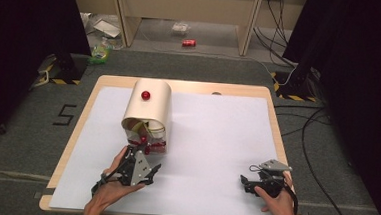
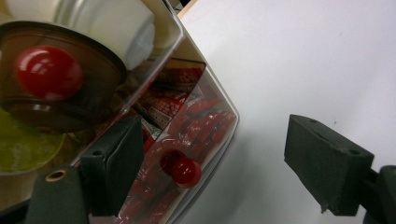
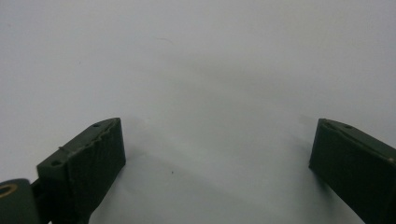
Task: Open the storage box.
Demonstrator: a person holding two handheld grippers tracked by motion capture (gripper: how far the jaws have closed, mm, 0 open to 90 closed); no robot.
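The small red round knob [image 2: 186,171] on the clear plastic front of the cream, arch-topped box [image 1: 151,105] is what my left gripper [image 1: 142,160] is reaching for. It sits low on the see-through front panel, at the near end of the box, left of the middle of the white-covered counter [image 1: 216,139]. In the left gripper view the knob lies between my two black fingers [image 2: 114,163] but much closer to the left one — just beside it, with the right finger well apart over bare white surface. The fingers are spread wide and pinch nothing.

Behind the clear panel lie red wrapped packets [image 2: 205,116], pressed against the plastic, with something yellow-green [image 2: 28,149] at the left edge that I cannot identify. Above sits a brown translucent round lid with a second red knob [image 2: 46,70] on it, and a white rounded shape behind that, cut off by the frame. A third red knob [image 1: 145,95] sits on the curved top of the box in the high view.

My right gripper [image 1: 246,183] rests near the counter's right front corner, well apart from the box — its fingers [image 3: 88,163] are spread too, with plain white surface between them.

Beyond the counter, on the floor, lie a red can [image 1: 189,43] and trailing black cables [image 1: 307,129].
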